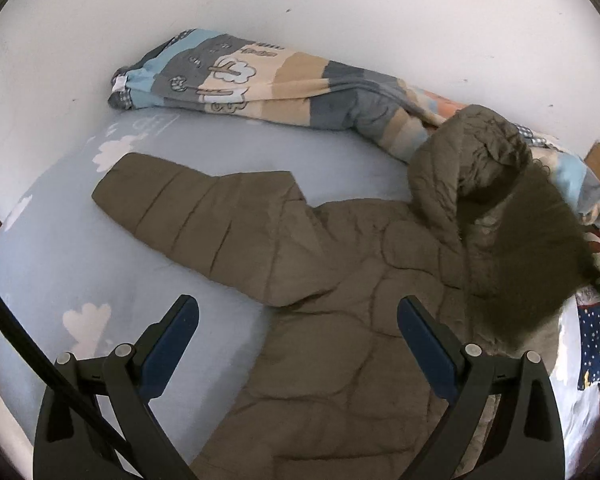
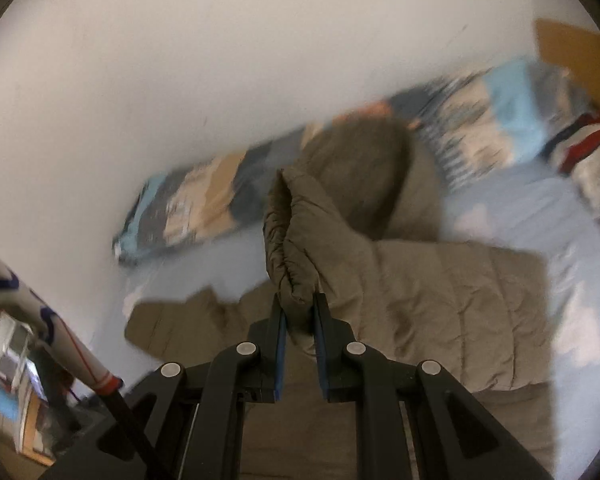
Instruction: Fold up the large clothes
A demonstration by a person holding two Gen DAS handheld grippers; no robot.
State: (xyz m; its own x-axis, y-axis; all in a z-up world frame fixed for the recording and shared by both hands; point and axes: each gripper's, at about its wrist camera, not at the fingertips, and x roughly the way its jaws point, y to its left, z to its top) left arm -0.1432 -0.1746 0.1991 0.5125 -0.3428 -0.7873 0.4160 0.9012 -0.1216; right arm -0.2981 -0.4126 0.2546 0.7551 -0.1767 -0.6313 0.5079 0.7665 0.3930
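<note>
An olive-brown quilted jacket (image 1: 340,280) lies spread on the light blue bed sheet (image 1: 80,248). One sleeve (image 1: 188,208) stretches flat toward the left. My left gripper (image 1: 298,316) hangs open above the jacket's body, nothing between its fingers. At the right of the left wrist view a blurred fold of the jacket (image 1: 516,248) is raised off the bed. In the right wrist view my right gripper (image 2: 300,304) is shut on the gathered cuff of the other sleeve (image 2: 288,240), held up over the jacket (image 2: 440,308). That view is motion-blurred.
A rolled patterned quilt (image 1: 260,80) lies along the white wall (image 1: 300,8) at the back of the bed. A star-print cloth (image 1: 596,344) sits at the right edge. A wooden board (image 2: 572,56) stands at the far right, and a pole (image 2: 60,328) crosses the lower left.
</note>
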